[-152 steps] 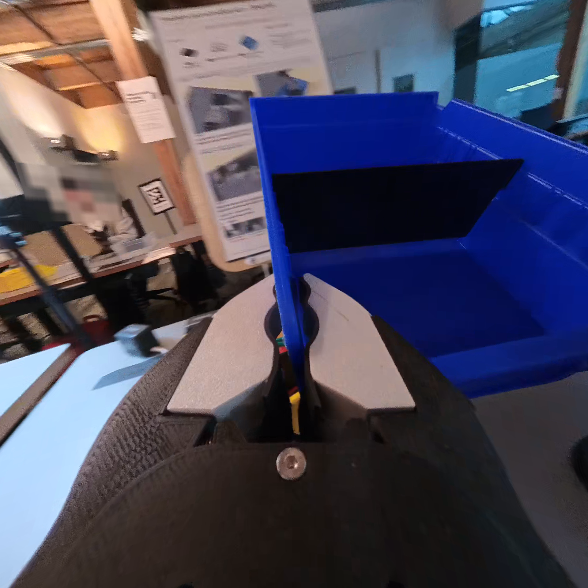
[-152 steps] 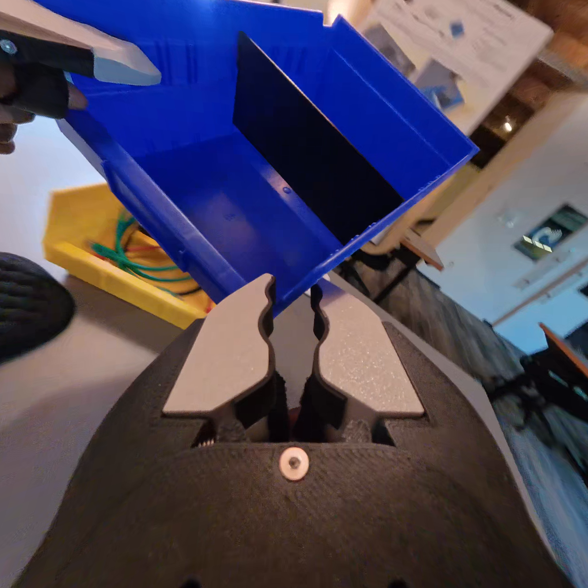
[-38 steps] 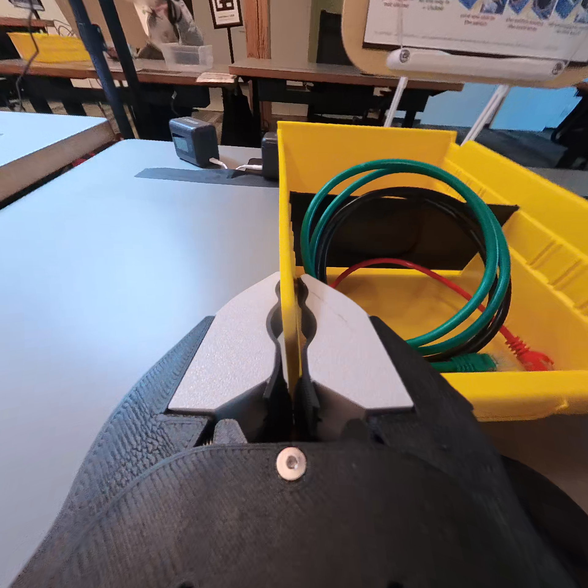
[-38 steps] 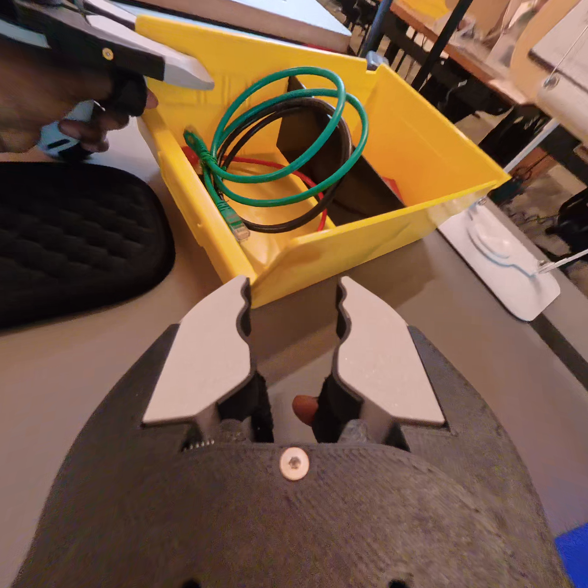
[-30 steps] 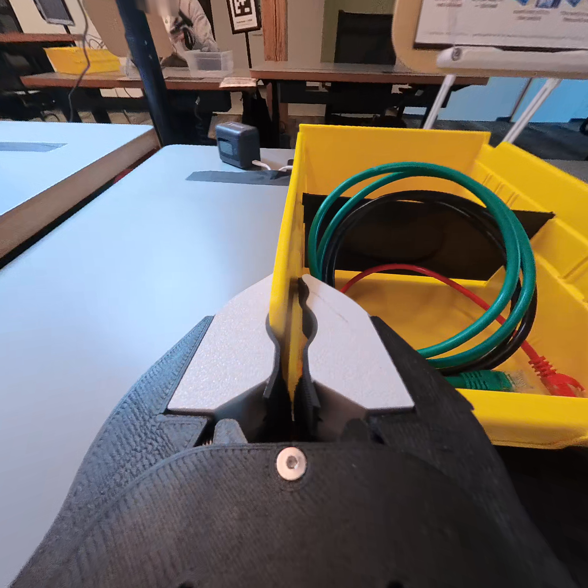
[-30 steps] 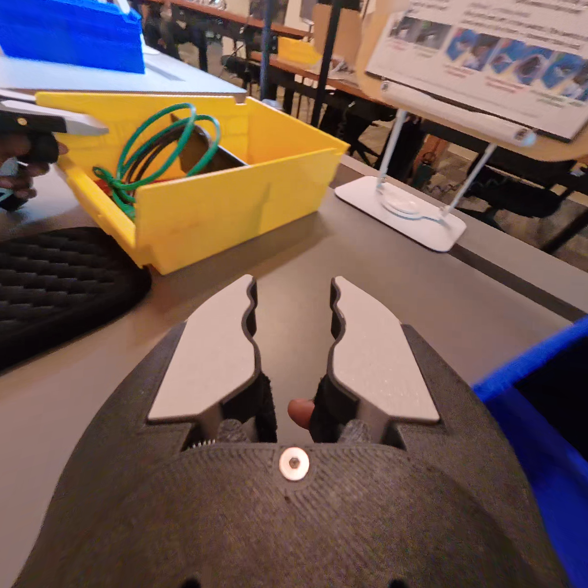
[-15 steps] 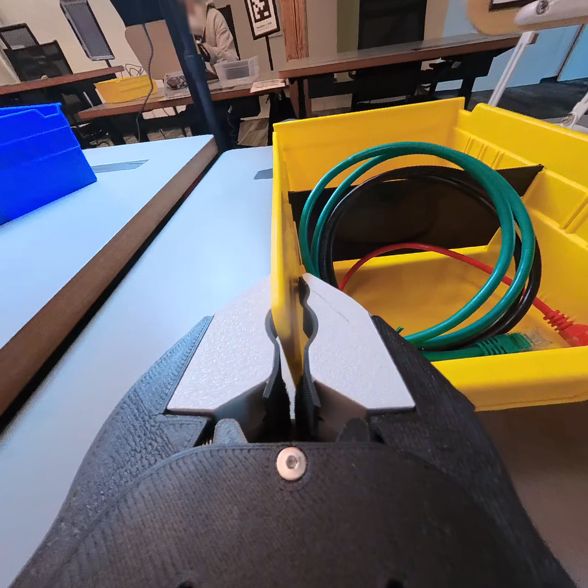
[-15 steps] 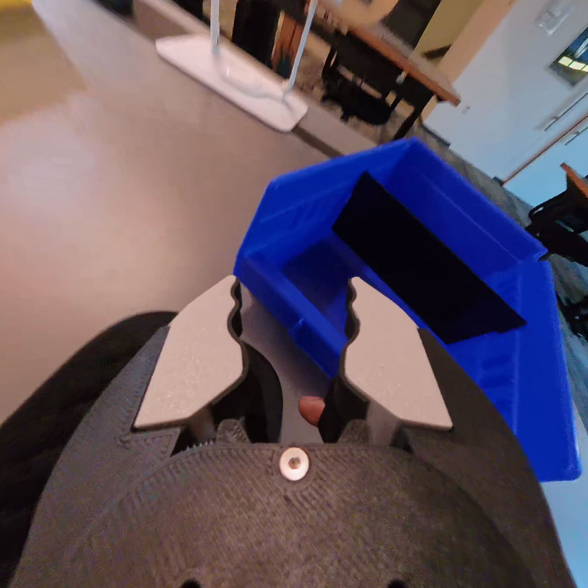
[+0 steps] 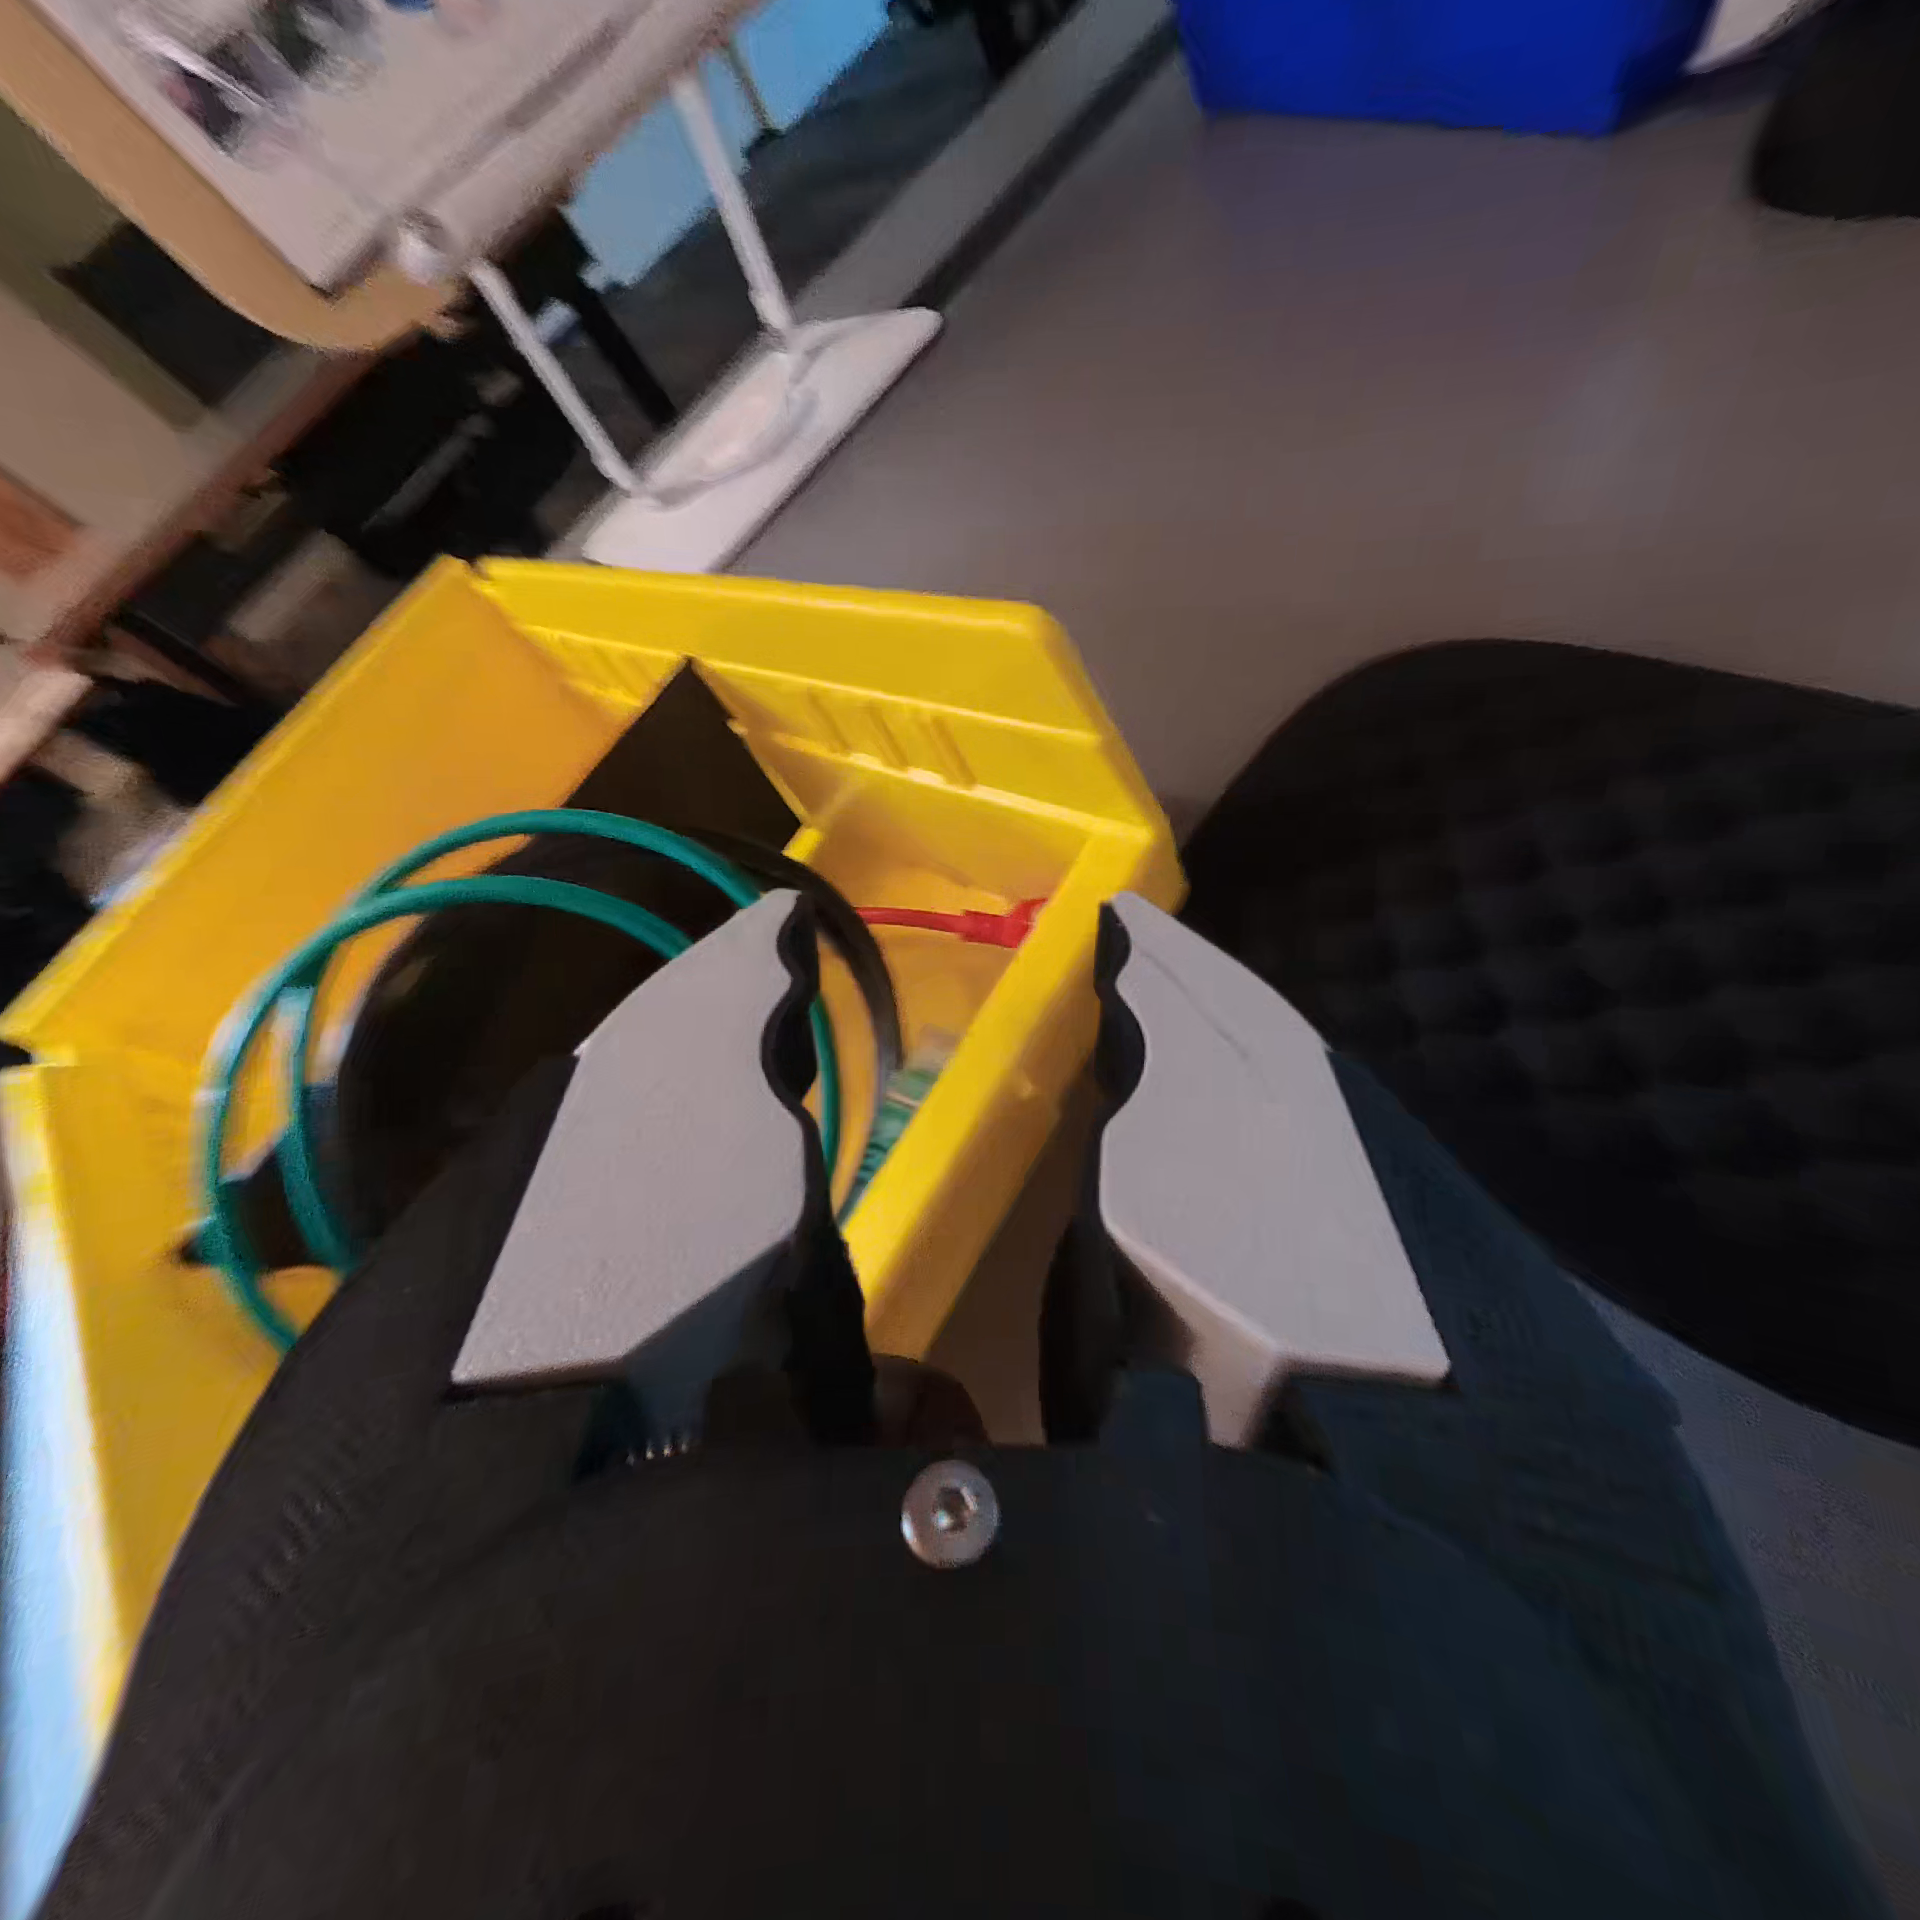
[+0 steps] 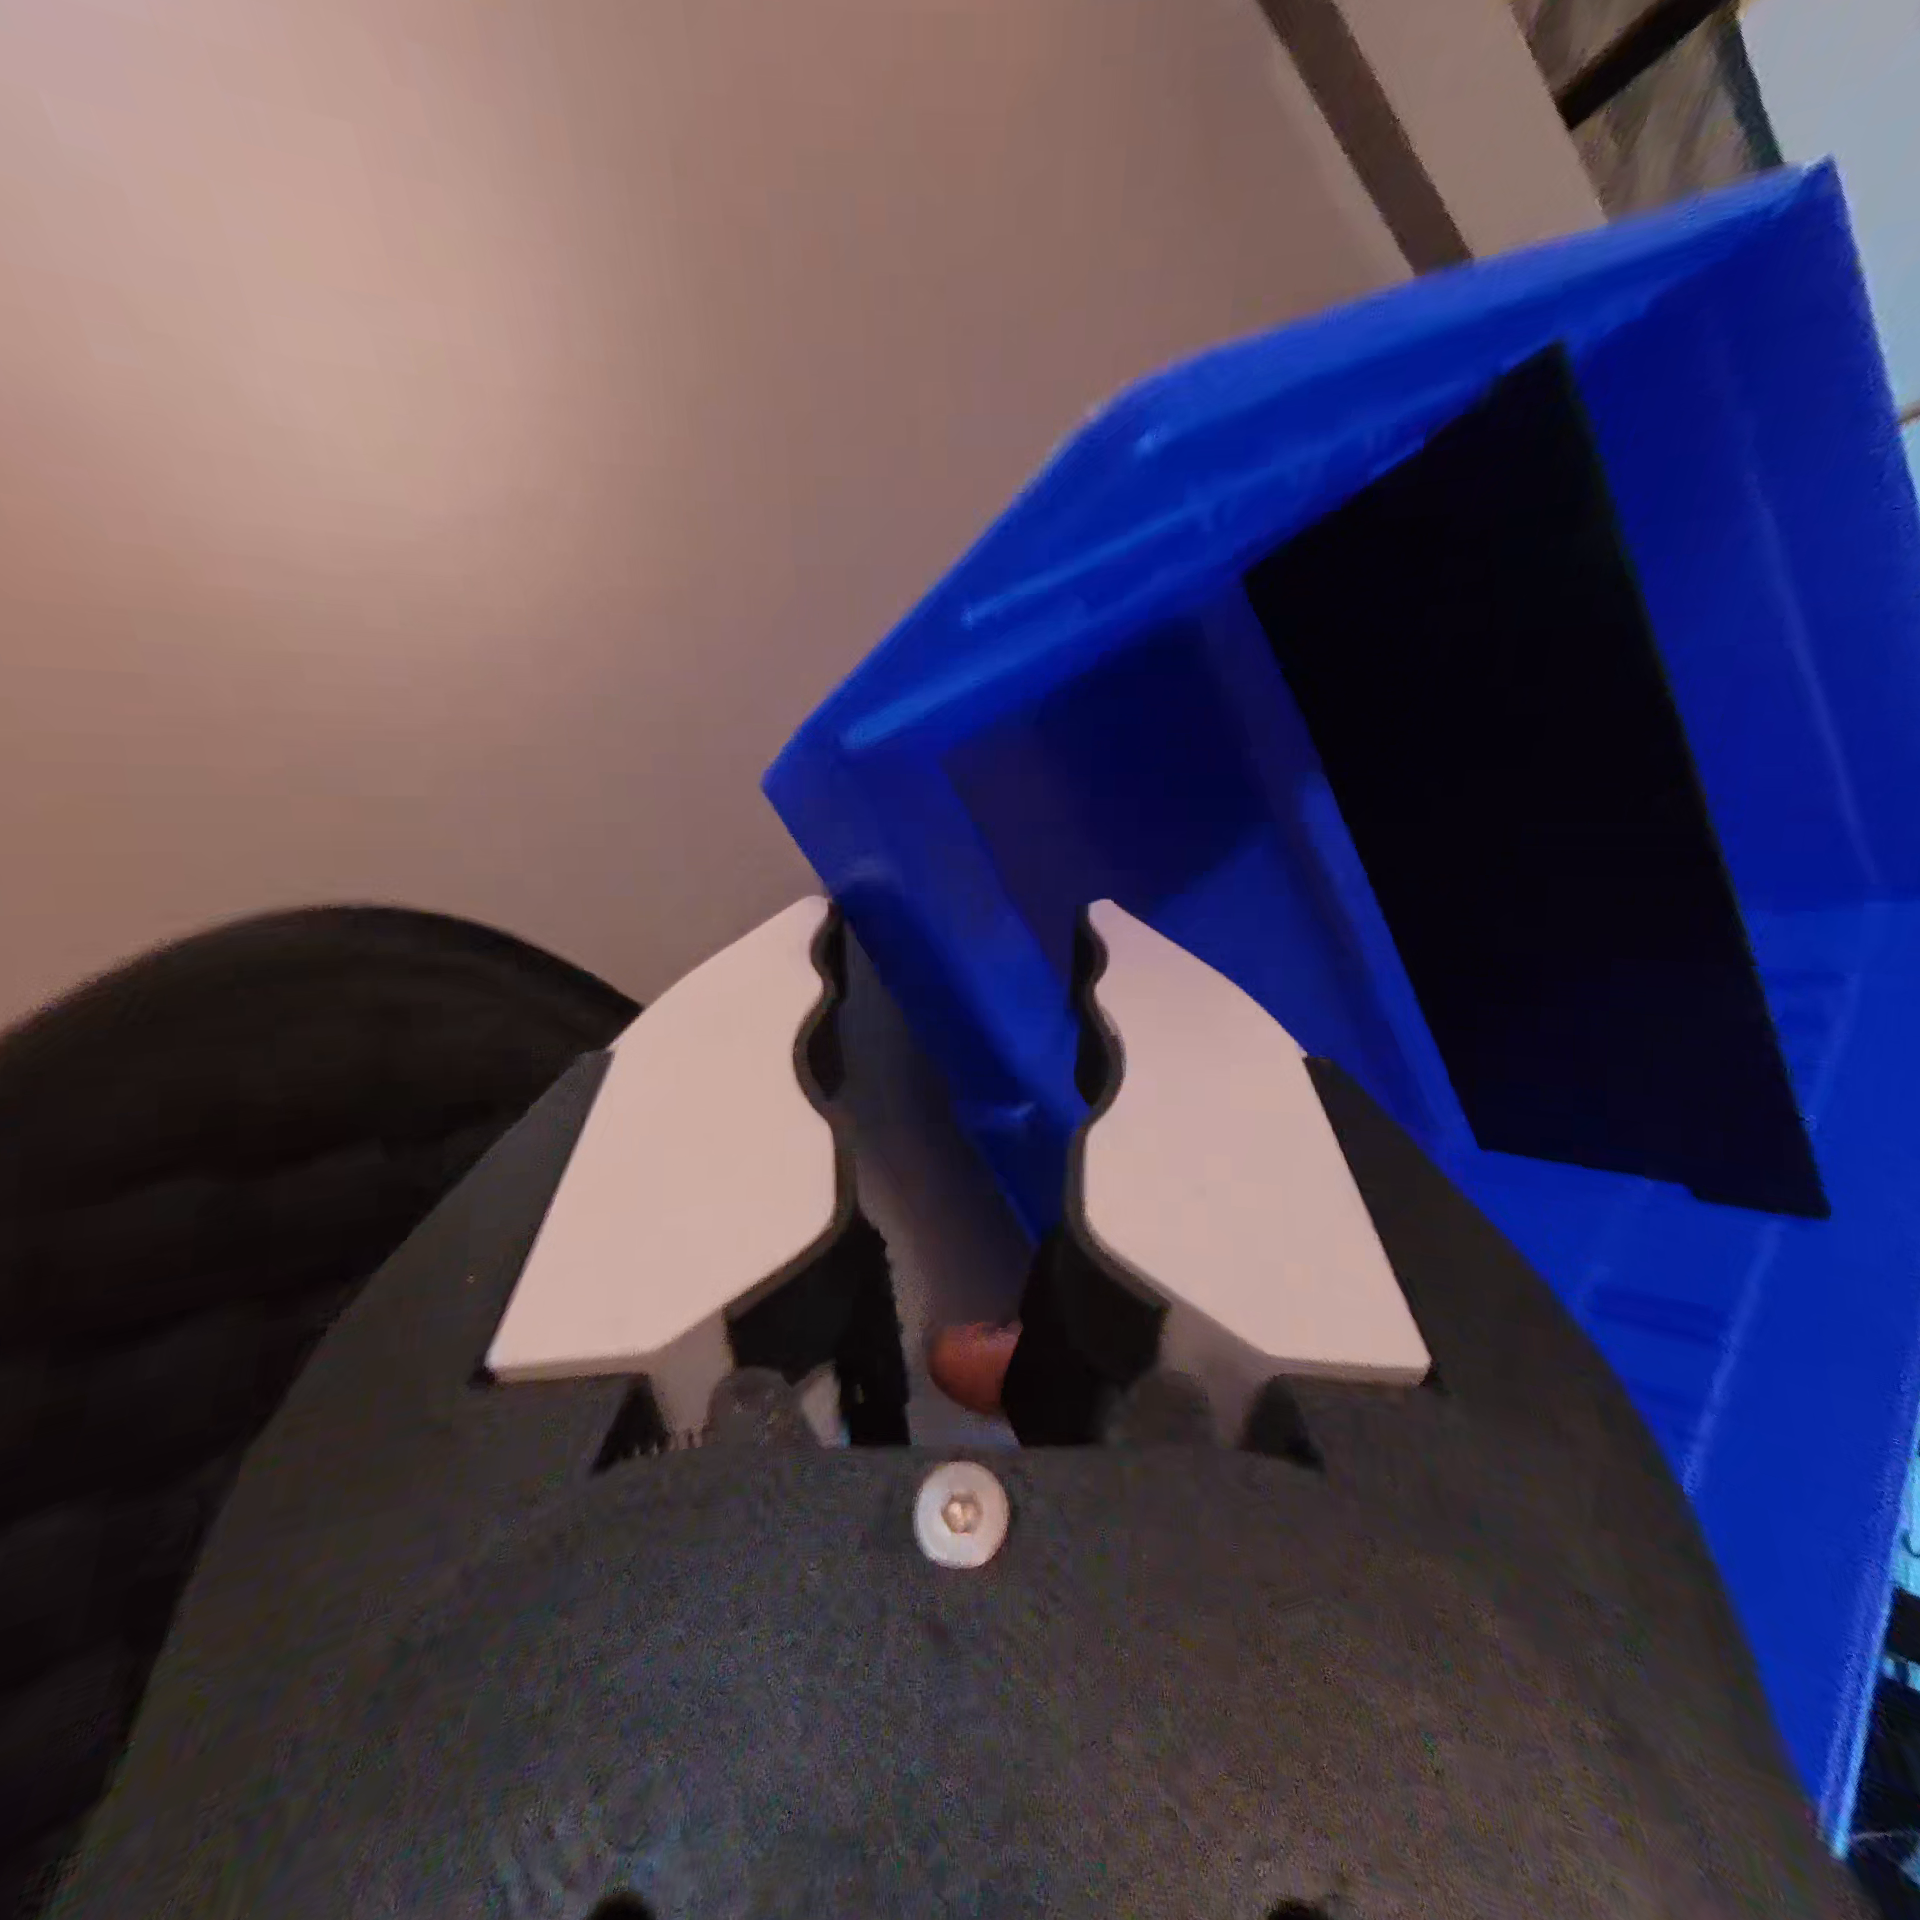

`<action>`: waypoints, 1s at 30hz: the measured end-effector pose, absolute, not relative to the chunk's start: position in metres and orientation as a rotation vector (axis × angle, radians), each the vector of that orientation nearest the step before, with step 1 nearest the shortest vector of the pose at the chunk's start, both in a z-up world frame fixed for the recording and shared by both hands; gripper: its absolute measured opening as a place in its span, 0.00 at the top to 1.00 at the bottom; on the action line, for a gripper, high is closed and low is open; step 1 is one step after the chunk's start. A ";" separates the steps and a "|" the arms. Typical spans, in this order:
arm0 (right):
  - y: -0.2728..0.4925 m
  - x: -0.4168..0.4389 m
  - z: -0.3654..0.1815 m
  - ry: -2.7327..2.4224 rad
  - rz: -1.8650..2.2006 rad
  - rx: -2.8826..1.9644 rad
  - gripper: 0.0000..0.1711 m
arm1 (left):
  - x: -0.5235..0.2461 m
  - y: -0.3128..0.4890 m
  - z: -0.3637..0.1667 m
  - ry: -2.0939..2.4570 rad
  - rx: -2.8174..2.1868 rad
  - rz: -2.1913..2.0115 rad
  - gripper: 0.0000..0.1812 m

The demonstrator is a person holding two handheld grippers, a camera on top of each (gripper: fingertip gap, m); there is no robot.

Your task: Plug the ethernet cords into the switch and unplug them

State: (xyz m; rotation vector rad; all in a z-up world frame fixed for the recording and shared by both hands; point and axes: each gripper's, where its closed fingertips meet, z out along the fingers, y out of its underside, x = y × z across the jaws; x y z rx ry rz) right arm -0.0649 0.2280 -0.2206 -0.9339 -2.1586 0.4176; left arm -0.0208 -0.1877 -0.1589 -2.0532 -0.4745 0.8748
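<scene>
Your left tongs (image 9: 948, 914) have let go of the yellow bin (image 9: 644, 665) wall they clamped a moment ago; now they stand wide apart, holding nothing, with the bin's near wall running between the two fingers. Inside that bin lie the cords: a green cord (image 9: 312, 997) coiled in loops, a black cord (image 9: 862, 956) curved beside it, and a red cord (image 9: 935, 918) with its plug near the far corner. A black mat (image 9: 1610, 935) lies on the bench (image 9: 1351, 416) just to the right of the bin, and a white stand (image 9: 769, 416) sits beyond it. Your right tongs (image 10: 956, 925) have swung over to the blue bin (image 10: 1351, 499) and sit partly open astride its corner wall, not yet closed on it. You cannot see the switch in either view.
</scene>
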 end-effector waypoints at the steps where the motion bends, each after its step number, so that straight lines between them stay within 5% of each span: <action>1: 0.231 -0.063 -0.221 -2.170 0.429 -0.923 0.75 | -0.018 -0.185 -0.168 -0.478 -2.085 0.800 0.72; 10: 0.270 -0.037 -0.221 -2.255 0.482 -0.795 0.75 | -0.021 -0.222 -0.214 -0.452 -2.421 0.910 0.75; 30: 0.295 -0.017 -0.224 -2.238 0.401 -0.627 0.75 | -0.016 -0.250 -0.218 -0.560 -2.398 1.029 0.74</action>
